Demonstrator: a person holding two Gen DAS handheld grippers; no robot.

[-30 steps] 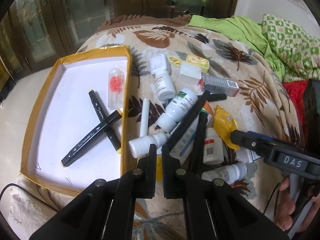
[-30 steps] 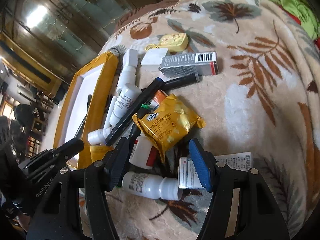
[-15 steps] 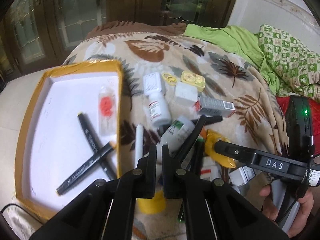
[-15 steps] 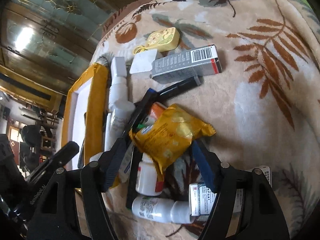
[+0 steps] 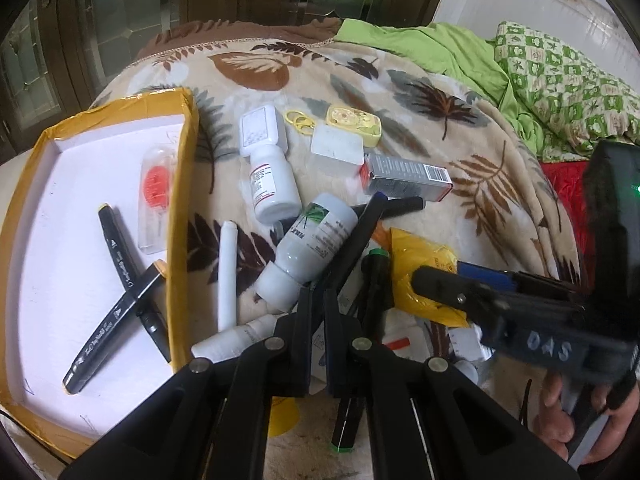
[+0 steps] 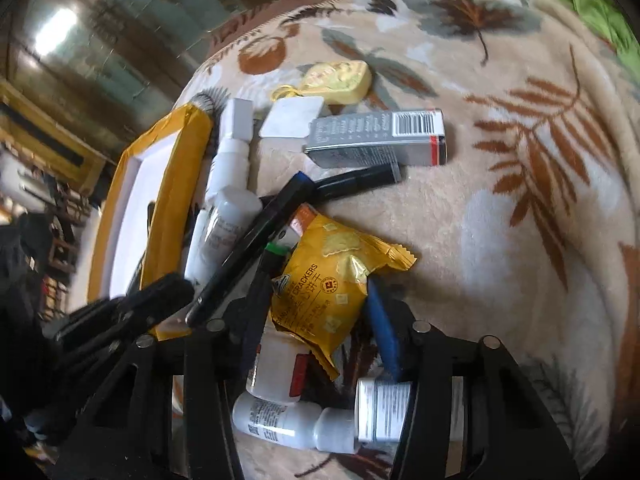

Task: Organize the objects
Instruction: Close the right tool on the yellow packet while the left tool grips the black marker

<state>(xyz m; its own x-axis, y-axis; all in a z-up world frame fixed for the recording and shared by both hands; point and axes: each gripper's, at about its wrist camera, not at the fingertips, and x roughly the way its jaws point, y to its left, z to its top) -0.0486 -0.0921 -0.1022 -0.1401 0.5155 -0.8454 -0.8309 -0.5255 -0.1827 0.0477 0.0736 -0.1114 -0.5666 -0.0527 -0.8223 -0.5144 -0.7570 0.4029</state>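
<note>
A yellow-rimmed white tray [image 5: 28, 248] holds two crossed black markers [image 5: 120, 296] and a clear tube with an orange part [image 5: 154, 196]. Beside it on the blanket lies a pile: white bottles [image 5: 312, 248], black markers [image 5: 356, 248], a yellow cracker packet [image 6: 324, 280], a grey carton [image 6: 376, 140]. My left gripper [image 5: 318, 300] is shut and empty, low over the pile's near edge. My right gripper [image 6: 316, 312] is open, its fingers on either side of the cracker packet. It also shows at the right of the left wrist view [image 5: 500, 296].
A yellow case [image 5: 354, 122], a white square box [image 5: 338, 148] and a square-capped white bottle [image 5: 266, 160] lie farther back. Green bedding [image 5: 520, 72] is at the far right. The tray [image 6: 168, 216] stands left of the pile.
My right gripper has moved forward and down until its fingers straddle the cracker packet. My left gripper stays shut and has shifted slightly over the pile.
</note>
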